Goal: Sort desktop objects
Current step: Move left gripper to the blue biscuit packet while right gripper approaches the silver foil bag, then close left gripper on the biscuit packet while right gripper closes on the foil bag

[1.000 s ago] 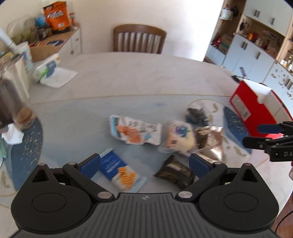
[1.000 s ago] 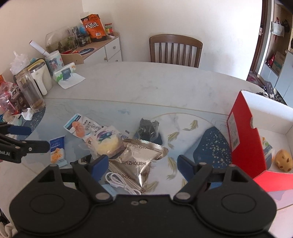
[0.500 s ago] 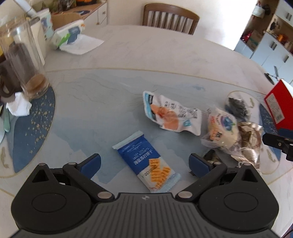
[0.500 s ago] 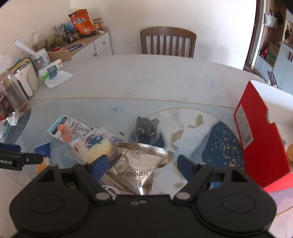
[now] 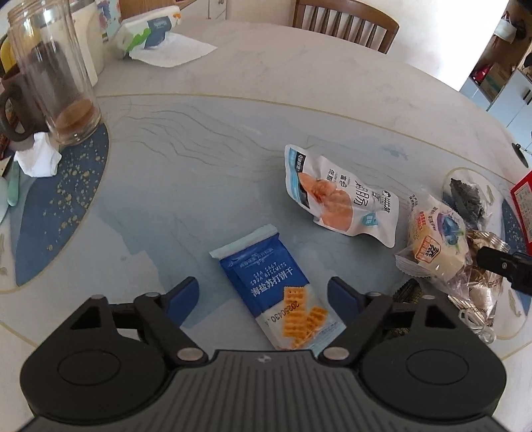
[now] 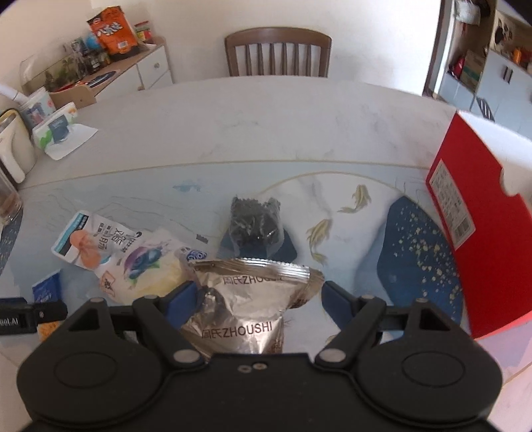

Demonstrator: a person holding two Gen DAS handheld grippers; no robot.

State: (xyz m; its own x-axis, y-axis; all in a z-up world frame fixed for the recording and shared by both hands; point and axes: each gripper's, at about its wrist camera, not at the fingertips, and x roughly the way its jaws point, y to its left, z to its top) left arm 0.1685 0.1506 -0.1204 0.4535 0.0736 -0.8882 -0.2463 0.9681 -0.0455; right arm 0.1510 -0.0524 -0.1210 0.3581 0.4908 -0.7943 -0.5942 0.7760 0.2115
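The left gripper has just been closing, yet its pads do not touch the blue biscuit packet lying between them. The right gripper stands released – the silver pouch lies between its fingers, the red box to its right.

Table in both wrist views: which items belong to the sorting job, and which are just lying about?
Part of the job:
- blue biscuit packet, between the open left gripper
- silver pouch, between the open right gripper
- white snack bag
- wrapped cake
- dark tea packet
- red box

Lying about:
- glass jar
- tissue pack
- chair
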